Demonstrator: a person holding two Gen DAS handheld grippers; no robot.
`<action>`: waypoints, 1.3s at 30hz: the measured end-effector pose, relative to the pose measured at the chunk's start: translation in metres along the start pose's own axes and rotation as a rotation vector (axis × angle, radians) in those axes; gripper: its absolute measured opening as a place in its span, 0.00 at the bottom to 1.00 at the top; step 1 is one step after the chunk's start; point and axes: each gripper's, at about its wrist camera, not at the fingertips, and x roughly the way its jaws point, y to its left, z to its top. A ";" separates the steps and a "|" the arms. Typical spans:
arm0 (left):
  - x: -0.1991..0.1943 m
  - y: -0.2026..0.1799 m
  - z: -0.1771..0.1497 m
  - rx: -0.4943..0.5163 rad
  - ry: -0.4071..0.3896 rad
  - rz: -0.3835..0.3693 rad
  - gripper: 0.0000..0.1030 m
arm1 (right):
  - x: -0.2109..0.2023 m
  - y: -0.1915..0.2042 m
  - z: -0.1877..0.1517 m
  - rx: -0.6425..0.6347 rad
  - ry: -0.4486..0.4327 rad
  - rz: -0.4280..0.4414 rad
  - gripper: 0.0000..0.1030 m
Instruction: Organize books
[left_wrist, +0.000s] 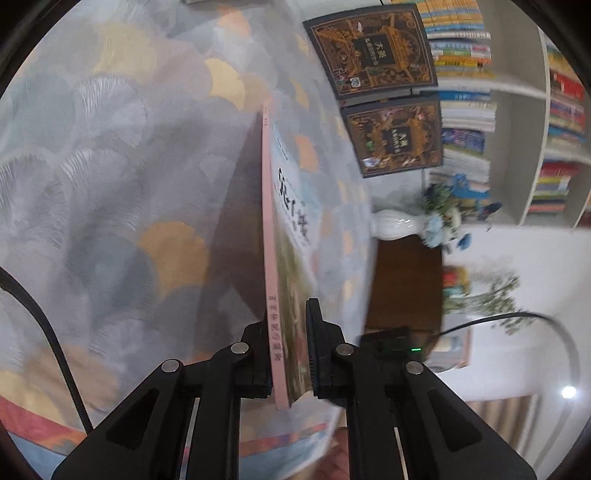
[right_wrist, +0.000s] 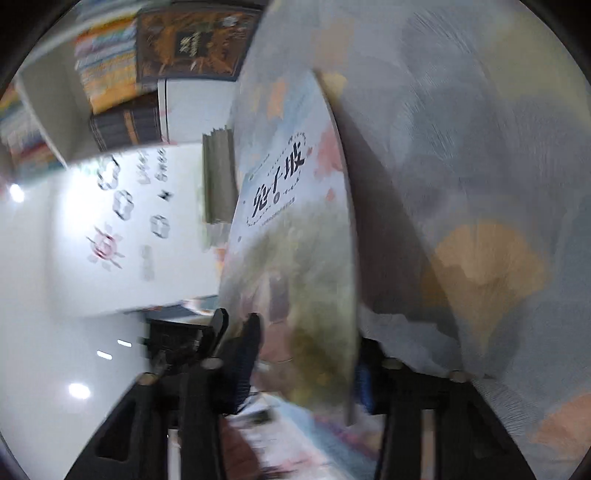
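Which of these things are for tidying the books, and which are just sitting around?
For the job:
- pink-spined book, clamped in the left hand-held gripper
- two dark ornate books
- bookshelf

Just sitting around:
- white vase of flowers
- patterned tablecloth
- black cable

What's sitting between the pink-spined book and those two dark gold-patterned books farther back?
Only bare patterned tablecloth separates the pink-spined book from the dark books, as the left wrist view shows.
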 end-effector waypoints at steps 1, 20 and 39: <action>0.000 -0.005 0.000 0.045 0.002 0.049 0.09 | 0.001 0.008 -0.003 -0.049 -0.006 -0.056 0.32; -0.036 -0.049 0.014 0.505 0.126 0.209 0.09 | 0.053 0.121 -0.066 -0.603 -0.075 -0.570 0.31; -0.159 -0.039 0.184 0.578 -0.109 0.112 0.13 | 0.183 0.283 -0.019 -0.722 -0.204 -0.471 0.33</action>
